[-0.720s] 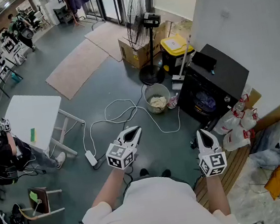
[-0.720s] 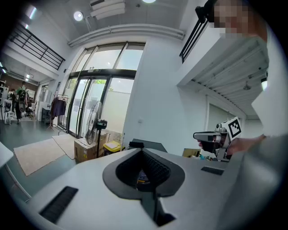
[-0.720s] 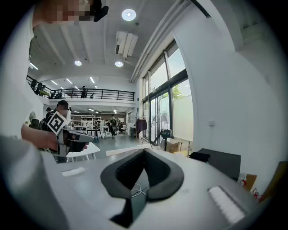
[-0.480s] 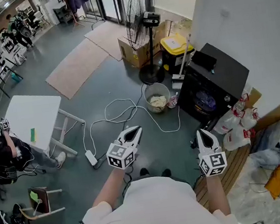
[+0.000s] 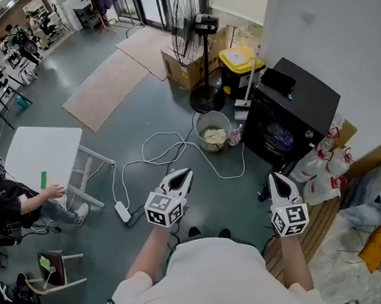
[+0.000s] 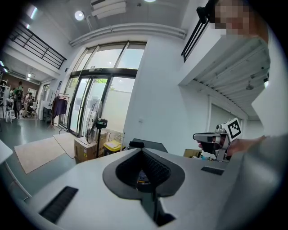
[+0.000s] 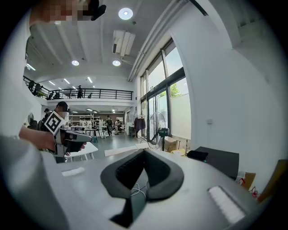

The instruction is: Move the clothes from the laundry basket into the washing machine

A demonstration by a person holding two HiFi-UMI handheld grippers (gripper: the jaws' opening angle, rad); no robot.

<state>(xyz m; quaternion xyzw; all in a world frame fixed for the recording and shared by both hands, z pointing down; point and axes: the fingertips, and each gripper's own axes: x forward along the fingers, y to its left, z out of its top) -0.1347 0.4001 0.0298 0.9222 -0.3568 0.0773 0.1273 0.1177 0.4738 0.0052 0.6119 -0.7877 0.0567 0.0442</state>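
Laundry basket (image 5: 214, 132) near washer (image 5: 290, 117); L gripper (image 5: 182, 177), R gripper (image 5: 278, 181) jaws shut.

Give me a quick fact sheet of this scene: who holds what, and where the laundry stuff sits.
Left hand-held gripper: shut, empty, above the floor
Right hand-held gripper: shut, empty
Basket: on the floor, pale clothes inside
Washer: black, by the wall, right of the basket
Fan: standing beyond the basket
Progress: nothing picked up yet
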